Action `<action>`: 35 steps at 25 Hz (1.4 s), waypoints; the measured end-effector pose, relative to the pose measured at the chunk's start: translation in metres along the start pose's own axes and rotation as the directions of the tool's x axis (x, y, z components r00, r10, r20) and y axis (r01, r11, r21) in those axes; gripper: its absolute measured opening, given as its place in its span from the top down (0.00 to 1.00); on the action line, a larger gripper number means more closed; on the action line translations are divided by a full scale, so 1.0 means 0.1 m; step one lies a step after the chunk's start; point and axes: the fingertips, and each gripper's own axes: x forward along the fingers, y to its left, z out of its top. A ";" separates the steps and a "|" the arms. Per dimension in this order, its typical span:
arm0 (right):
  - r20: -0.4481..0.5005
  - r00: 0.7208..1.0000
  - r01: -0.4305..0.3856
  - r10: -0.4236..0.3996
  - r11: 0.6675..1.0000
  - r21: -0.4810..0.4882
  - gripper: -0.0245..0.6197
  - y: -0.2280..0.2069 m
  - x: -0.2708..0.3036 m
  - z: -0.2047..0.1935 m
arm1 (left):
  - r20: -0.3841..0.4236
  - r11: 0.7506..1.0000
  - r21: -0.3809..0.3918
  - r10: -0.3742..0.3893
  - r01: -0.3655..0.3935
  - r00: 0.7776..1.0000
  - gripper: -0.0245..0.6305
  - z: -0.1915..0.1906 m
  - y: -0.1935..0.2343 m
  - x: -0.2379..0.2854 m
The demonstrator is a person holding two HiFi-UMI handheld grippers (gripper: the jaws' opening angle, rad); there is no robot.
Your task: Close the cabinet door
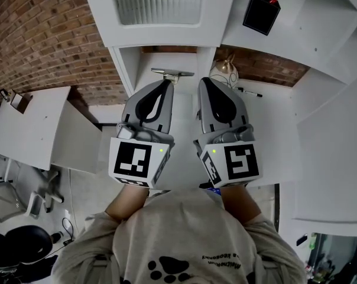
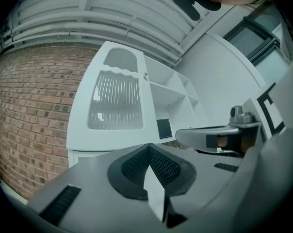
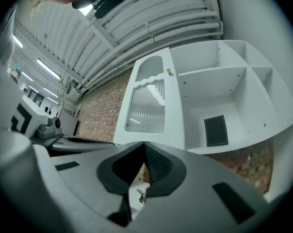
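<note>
The white cabinet door (image 1: 158, 5) with a ribbed glass panel faces me at the top of the head view. It also shows in the left gripper view, door (image 2: 115, 101), and in the right gripper view, door (image 3: 149, 101), with a small knob (image 3: 169, 72) at its right edge. Both grippers are held side by side below the door and apart from it. My left gripper (image 1: 166, 83) is shut with nothing in it, its pads meeting (image 2: 149, 152). Beside it, my right gripper (image 1: 203, 81) is also shut and empty (image 3: 144, 149).
Open white shelves (image 1: 320, 22) to the door's right hold a black box (image 1: 261, 12). A round ornament (image 1: 224, 73) and a pen (image 1: 249, 92) lie on the white counter (image 1: 273, 129). A brick wall (image 1: 42, 34) and a white table (image 1: 31, 123) are at the left.
</note>
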 end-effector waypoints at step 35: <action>-0.031 0.999 -0.036 0.036 0.999 0.007 0.93 0.40 -0.70 -0.24 | -0.022 1.000 -0.029 0.009 -0.009 1.000 0.95 -0.27 -0.48 -0.62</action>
